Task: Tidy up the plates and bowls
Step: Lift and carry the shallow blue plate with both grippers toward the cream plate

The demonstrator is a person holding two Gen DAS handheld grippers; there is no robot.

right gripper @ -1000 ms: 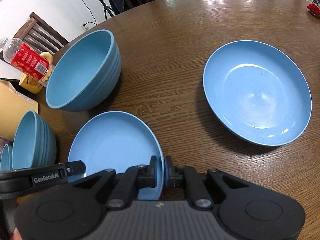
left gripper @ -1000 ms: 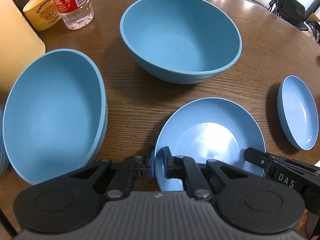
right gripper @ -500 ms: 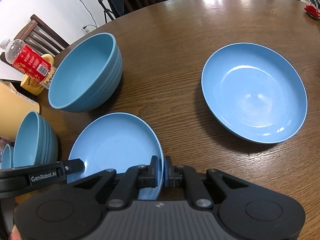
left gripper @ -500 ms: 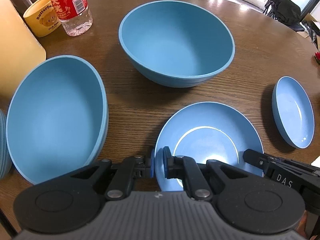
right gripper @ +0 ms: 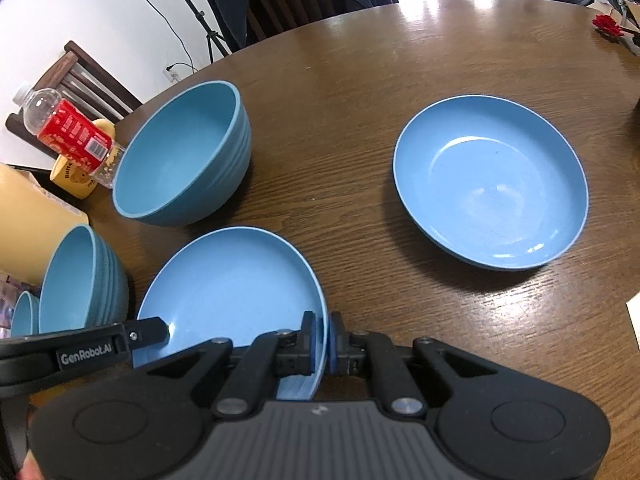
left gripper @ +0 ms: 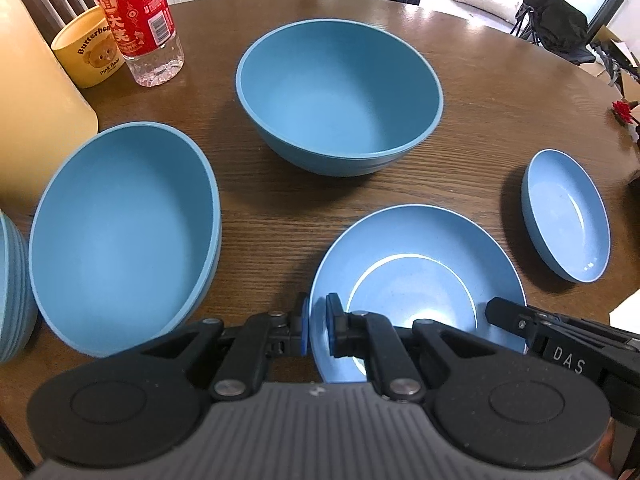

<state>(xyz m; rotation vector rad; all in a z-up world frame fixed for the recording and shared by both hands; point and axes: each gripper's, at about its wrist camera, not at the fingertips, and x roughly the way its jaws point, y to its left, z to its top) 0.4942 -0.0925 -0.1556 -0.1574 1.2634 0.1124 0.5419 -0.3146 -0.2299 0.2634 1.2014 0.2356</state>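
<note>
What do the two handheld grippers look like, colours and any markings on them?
Both are alike: the left gripper and right gripper have black linkage arms with silver pivot screws, two round black discs, a ribbed grey body and blue pads on black fingertips. The left one's side, seen from the right camera, reads GenRobot.AI; the right one's reads DAS.

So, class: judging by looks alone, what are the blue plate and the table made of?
Plate: probably matte plastic or a fibre composite, given its thin rim, faint specks and soft sheen. Table: wood or wood veneer, with dark grain lines and glossy reflections.
</note>
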